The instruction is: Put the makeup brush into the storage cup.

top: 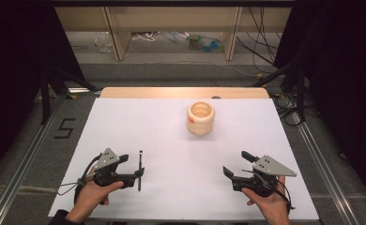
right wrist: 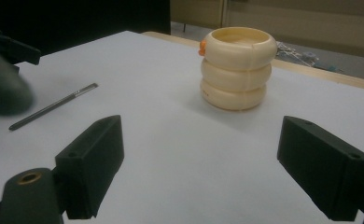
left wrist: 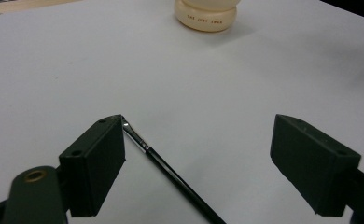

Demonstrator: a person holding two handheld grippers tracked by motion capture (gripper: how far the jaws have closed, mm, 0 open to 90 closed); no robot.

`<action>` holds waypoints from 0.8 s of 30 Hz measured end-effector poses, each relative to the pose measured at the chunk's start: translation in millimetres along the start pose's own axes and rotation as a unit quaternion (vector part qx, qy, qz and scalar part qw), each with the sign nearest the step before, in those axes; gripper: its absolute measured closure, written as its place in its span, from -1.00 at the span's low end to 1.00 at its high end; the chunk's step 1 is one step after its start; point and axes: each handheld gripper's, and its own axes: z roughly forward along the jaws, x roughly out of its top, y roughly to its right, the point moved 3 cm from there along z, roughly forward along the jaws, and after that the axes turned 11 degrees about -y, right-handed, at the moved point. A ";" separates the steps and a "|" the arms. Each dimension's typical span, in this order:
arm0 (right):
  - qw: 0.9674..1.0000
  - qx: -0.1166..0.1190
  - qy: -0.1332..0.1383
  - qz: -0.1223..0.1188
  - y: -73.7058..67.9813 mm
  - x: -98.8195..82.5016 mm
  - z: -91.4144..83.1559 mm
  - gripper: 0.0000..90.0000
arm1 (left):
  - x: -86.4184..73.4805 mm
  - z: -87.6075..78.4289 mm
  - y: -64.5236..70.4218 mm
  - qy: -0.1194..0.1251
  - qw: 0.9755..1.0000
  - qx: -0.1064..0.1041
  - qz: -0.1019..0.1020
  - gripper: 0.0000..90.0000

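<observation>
A thin black paintbrush (top: 139, 169) with a silver ferrule lies flat on the white table (top: 171, 187). My left gripper (top: 133, 165) is open at the near left, its jaws either side of the brush. In the left gripper view the brush (left wrist: 171, 172) runs diagonally between the jaws, its tip close against the left one, and nothing grips it (left wrist: 199, 123). A cream pot (top: 200, 118) of three stacked rings, with an orange mark on its side, stands upright at the table's far middle. My right gripper (top: 237, 164) is open at the near right, holding nothing, aimed at the pot (right wrist: 236, 67).
The white sheet leaves a wooden strip (top: 183, 92) showing along the table's far edge. Metal rails (top: 26, 154) run along both sides of the table. Cables and shelving legs (top: 118, 37) lie on the floor beyond. In the right gripper view the brush (right wrist: 54, 106) lies to the left.
</observation>
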 end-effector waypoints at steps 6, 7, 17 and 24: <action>1.000 -0.001 0.001 0.000 -0.3 -0.4 1.7 -0.65 | 0.1 0.9 1.6 -0.006 1.000 -0.006 0.013 -0.59; 1.000 0.003 -0.008 -0.002 -0.8 -1.0 1.4 -0.65 | -0.1 1.7 2.1 -0.008 1.000 -0.007 0.010 -0.59; 1.000 0.004 -0.011 -0.004 -1.4 -1.6 1.1 -0.65 | 1.0 4.8 5.5 -0.022 0.999 -0.020 0.022 -0.62; 1.000 0.005 -0.003 -0.007 -2.6 -1.4 4.3 -0.64 | 5.8 11.0 13.4 -0.043 0.997 -0.025 0.055 -0.63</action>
